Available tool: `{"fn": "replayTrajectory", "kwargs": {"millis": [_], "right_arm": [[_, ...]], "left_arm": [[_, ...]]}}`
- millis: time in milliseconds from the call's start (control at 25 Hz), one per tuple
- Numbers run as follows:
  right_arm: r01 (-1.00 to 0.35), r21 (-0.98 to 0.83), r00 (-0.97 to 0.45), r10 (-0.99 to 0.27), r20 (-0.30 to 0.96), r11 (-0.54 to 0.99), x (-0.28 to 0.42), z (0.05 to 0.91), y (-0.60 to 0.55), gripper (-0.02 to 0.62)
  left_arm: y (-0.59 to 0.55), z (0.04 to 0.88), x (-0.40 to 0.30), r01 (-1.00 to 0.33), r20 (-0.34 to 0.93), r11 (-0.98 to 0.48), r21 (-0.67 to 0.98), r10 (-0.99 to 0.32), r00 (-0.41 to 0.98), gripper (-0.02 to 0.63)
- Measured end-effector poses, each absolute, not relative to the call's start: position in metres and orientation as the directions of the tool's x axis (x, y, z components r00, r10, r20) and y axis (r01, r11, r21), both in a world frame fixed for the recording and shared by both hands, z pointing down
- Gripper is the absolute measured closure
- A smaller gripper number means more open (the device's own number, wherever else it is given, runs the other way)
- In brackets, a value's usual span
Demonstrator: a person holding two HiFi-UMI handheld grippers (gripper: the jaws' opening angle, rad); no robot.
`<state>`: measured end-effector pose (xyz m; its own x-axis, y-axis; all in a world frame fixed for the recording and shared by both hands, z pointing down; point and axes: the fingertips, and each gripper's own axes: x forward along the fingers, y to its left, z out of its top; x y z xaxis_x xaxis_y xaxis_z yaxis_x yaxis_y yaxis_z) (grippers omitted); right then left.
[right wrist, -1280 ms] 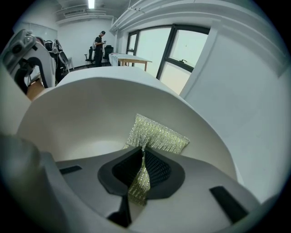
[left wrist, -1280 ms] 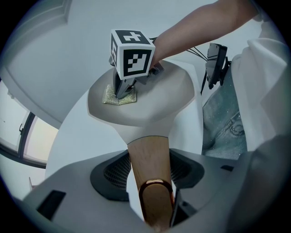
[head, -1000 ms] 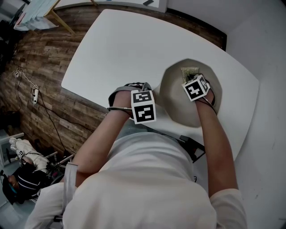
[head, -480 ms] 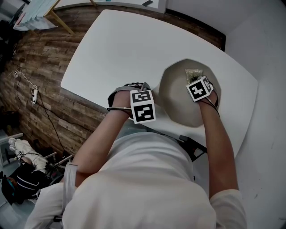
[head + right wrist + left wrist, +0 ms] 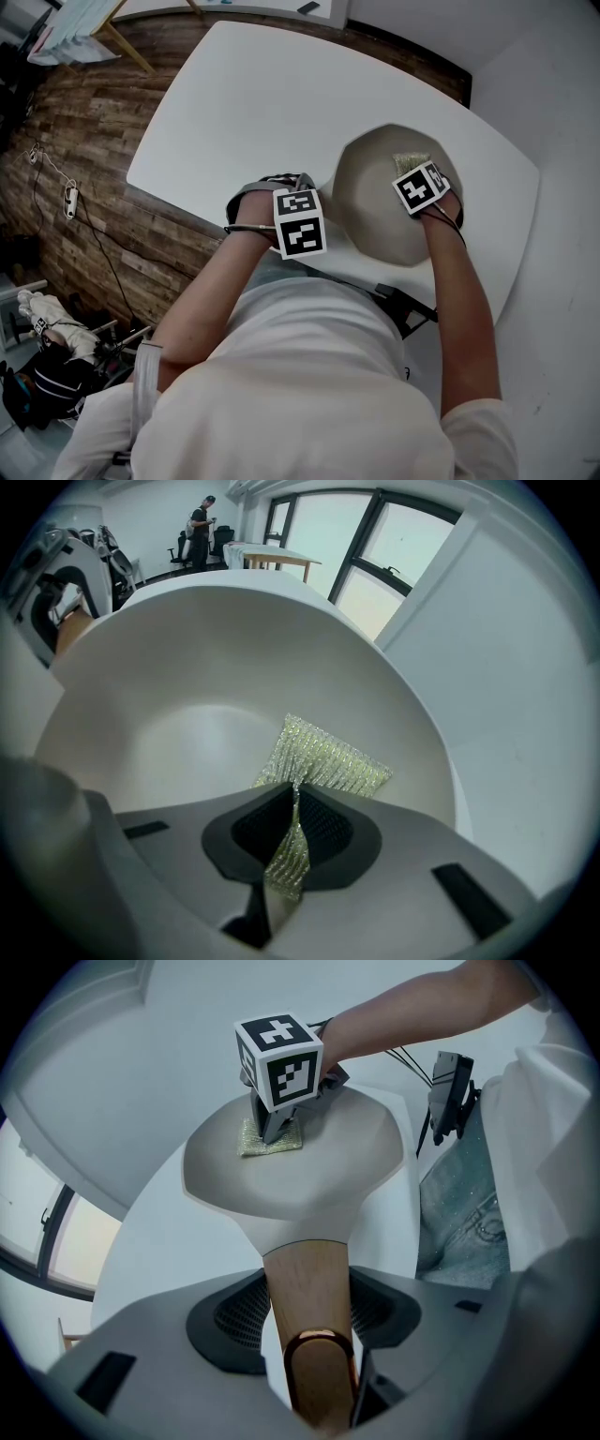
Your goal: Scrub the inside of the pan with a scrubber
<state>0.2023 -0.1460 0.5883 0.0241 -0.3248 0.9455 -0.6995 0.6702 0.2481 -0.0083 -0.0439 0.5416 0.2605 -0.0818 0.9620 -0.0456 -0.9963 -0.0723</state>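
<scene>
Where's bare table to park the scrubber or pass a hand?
Widest free patch: table left of and beyond the pan, out to the far edge. A narrow strip runs between pan and right edge. Crowded: the near edge, where the left gripper clamps the handle and the right gripper pins the scrubber inside the pan.

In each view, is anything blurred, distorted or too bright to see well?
Head view: evenly lit and sharp, no glare on the table. Left gripper view: strong fisheye, dark corners; the wooden handle near the lens is soft, the pan sharp. Right gripper view: the windows are washed out, the scrubber mesh is crisp, the right hand-held gripper looks slightly soft.
</scene>
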Motion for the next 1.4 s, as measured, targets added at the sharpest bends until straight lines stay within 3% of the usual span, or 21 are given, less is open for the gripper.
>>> {"fn": "replayTrajectory", "kwargs": {"millis": [880,1240,1400], "right_arm": [[-0.649,0.145,0.061,-0.139,0.988,0.747,0.212,0.594,-0.091,0.558],[-0.638,0.011,0.021,0.003,1.0,0.77,0.206,0.59,-0.053,0.558],[-0.636,-0.1,-0.078,0.065,0.995,0.765,0.188,0.591,-0.035,0.558]], "left_arm": [[-0.045,0.543,-0.01,-0.049,0.965,-0.996,-0.076,-0.086,0.248,0.365],[-0.045,0.541,-0.009,-0.051,0.965,-0.996,-0.073,-0.084,0.25,0.365],[-0.046,0.54,-0.01,-0.053,0.964,-0.996,-0.073,-0.084,0.252,0.365]]}}
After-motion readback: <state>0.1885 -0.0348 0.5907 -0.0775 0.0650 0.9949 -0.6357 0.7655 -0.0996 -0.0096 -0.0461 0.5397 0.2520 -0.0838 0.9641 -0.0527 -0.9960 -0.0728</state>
